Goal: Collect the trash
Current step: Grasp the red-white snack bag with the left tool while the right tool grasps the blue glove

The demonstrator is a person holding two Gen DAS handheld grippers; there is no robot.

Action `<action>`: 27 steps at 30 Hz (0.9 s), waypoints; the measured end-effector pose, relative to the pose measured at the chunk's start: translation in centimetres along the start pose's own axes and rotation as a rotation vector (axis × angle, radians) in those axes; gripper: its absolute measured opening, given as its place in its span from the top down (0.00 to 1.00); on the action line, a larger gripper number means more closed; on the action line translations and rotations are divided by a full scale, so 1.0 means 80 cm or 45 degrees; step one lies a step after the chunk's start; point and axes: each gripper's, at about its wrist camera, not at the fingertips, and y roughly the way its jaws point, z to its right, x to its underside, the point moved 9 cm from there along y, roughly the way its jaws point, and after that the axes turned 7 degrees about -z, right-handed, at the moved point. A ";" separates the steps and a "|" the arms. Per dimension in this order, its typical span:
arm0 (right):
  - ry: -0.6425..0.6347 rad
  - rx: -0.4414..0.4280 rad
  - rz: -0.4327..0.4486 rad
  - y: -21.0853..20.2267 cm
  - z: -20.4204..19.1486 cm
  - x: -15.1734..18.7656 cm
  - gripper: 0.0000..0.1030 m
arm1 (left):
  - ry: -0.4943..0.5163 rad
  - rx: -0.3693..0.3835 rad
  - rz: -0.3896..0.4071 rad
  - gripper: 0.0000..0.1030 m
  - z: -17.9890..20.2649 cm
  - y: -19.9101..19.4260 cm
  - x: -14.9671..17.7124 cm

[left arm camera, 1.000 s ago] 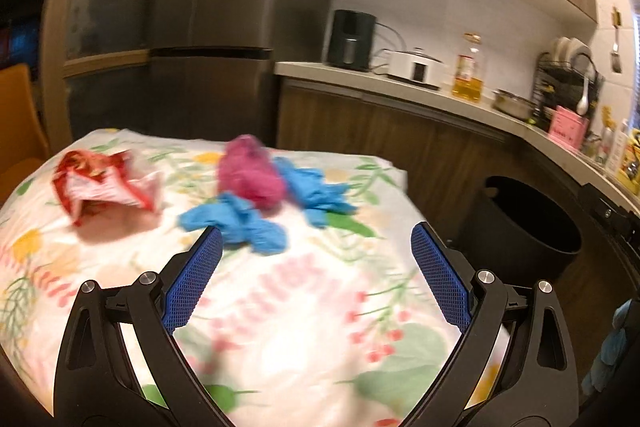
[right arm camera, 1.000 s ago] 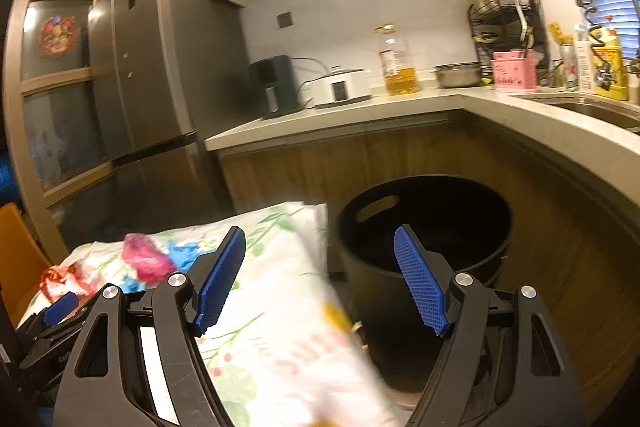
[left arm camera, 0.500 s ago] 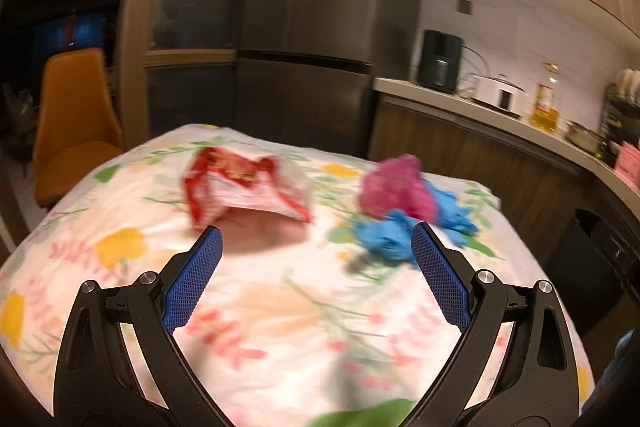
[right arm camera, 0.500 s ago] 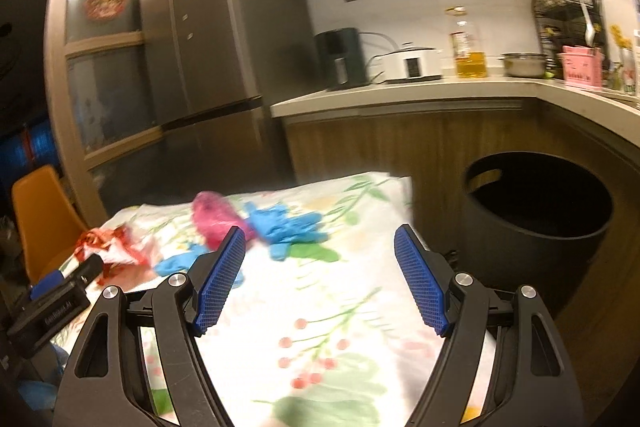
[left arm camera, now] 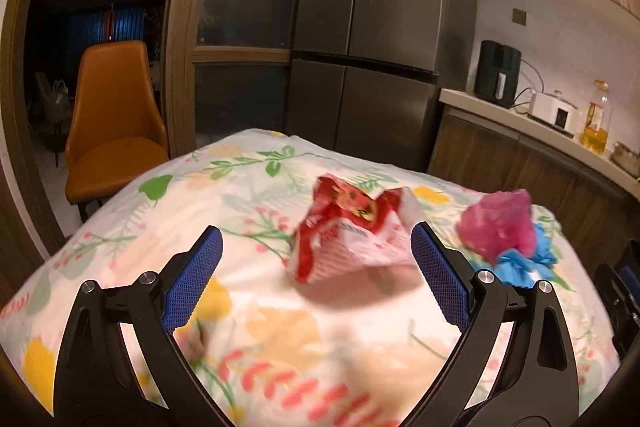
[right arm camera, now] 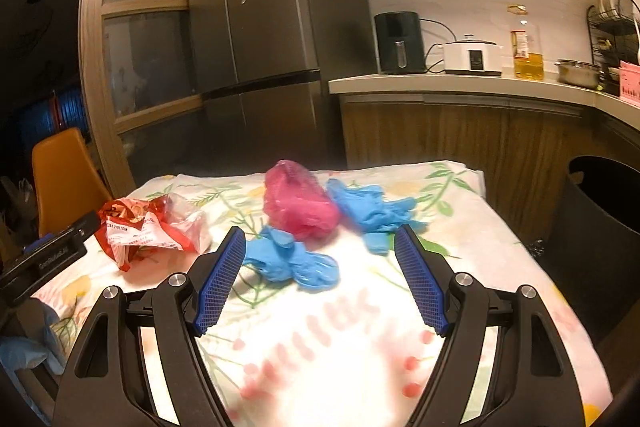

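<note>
Red snack wrapper: crinkly, featherlight — pinch a raised fold.
Blue gloves: limp, soft.
Left tool: apart, empty.
Right tool: apart, empty.

Tablecloth is showing white with a floral print: green leaves, yellow blooms, pink-red berries. Snack wrapper is reading red and white, clear plastic at one end. Crumpled bag is showing magenta-pink. Two gloves, near one and far one, are showing bright blue. Gripper pads are showing blue mesh on black frames. Bin is showing black. Chair is showing orange. Fridge is looking dark steel-grey.
</note>
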 end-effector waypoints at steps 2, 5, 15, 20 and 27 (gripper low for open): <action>-0.005 -0.001 0.003 0.009 -0.007 -0.002 0.27 | -0.002 0.008 -0.008 0.10 -0.003 0.011 -0.004; -0.018 0.000 -0.008 0.025 -0.018 -0.002 0.27 | -0.012 0.029 -0.056 0.18 -0.005 0.033 -0.005; -0.027 0.021 -0.073 0.070 -0.029 0.004 0.27 | -0.095 0.199 -0.235 0.69 -0.009 0.076 0.017; -0.008 0.040 -0.125 0.094 -0.026 0.010 0.31 | -0.087 0.235 -0.229 0.89 -0.003 0.076 0.021; -0.016 0.039 -0.225 0.119 -0.028 0.027 0.47 | -0.115 0.269 -0.188 0.93 -0.005 0.066 0.018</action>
